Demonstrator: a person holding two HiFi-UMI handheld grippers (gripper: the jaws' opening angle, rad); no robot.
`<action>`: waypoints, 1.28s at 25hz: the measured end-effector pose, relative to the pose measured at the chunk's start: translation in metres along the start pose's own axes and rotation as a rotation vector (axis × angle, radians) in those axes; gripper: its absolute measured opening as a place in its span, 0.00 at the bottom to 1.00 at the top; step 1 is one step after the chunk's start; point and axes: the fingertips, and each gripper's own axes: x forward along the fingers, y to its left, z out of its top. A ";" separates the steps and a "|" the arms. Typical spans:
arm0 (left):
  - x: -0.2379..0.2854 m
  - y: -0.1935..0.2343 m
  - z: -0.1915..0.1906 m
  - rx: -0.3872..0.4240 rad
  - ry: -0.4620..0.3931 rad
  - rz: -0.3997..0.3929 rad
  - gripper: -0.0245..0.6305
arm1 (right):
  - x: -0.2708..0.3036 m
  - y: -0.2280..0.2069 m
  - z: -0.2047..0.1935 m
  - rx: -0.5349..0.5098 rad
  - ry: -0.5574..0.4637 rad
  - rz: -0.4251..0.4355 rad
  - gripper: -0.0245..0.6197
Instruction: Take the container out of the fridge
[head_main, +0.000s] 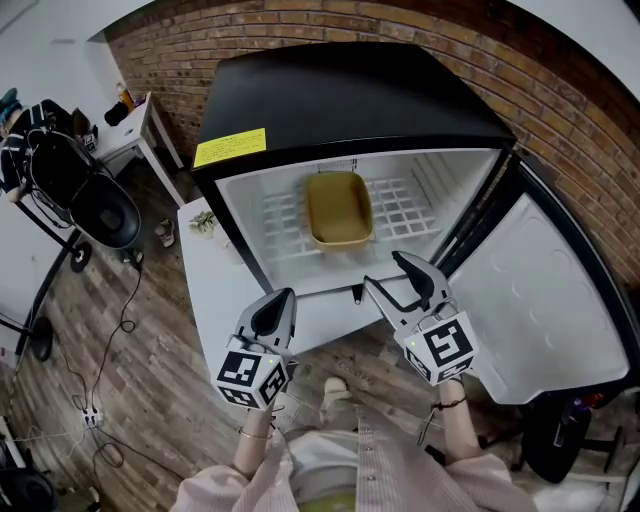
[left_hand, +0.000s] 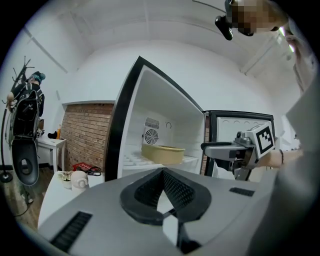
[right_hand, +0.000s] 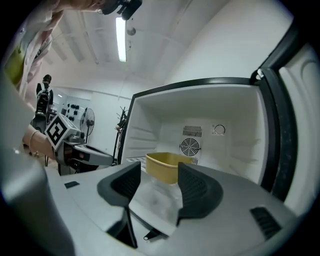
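Observation:
A yellow rectangular container (head_main: 339, 208) sits on the white wire shelf (head_main: 405, 212) inside the open mini fridge (head_main: 340, 110). The container (right_hand: 169, 166) shows straight ahead between the right gripper's jaws, some way off, and the container (left_hand: 162, 153) shows past the left one too. My right gripper (head_main: 400, 280) is open, held in front of the fridge opening, empty. My left gripper (head_main: 277, 312) is shut with nothing in it, lower and to the left, in front of the fridge's lower edge.
The fridge door (head_main: 540, 300) hangs open to the right. A small white table (head_main: 205, 260) with little objects stands left of the fridge. An office chair (head_main: 85, 195) and a white desk (head_main: 135, 130) are at far left. A brick wall (head_main: 560, 90) runs behind.

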 end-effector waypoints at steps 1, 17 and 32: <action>0.003 0.001 -0.002 0.003 0.010 -0.004 0.02 | 0.003 0.000 0.000 -0.023 0.007 0.011 0.40; 0.036 0.004 -0.001 -0.001 0.028 -0.056 0.02 | 0.058 0.011 0.014 -0.392 0.182 0.273 0.40; 0.050 -0.007 -0.007 -0.010 0.076 -0.186 0.02 | 0.087 0.029 -0.020 -0.624 0.475 0.483 0.39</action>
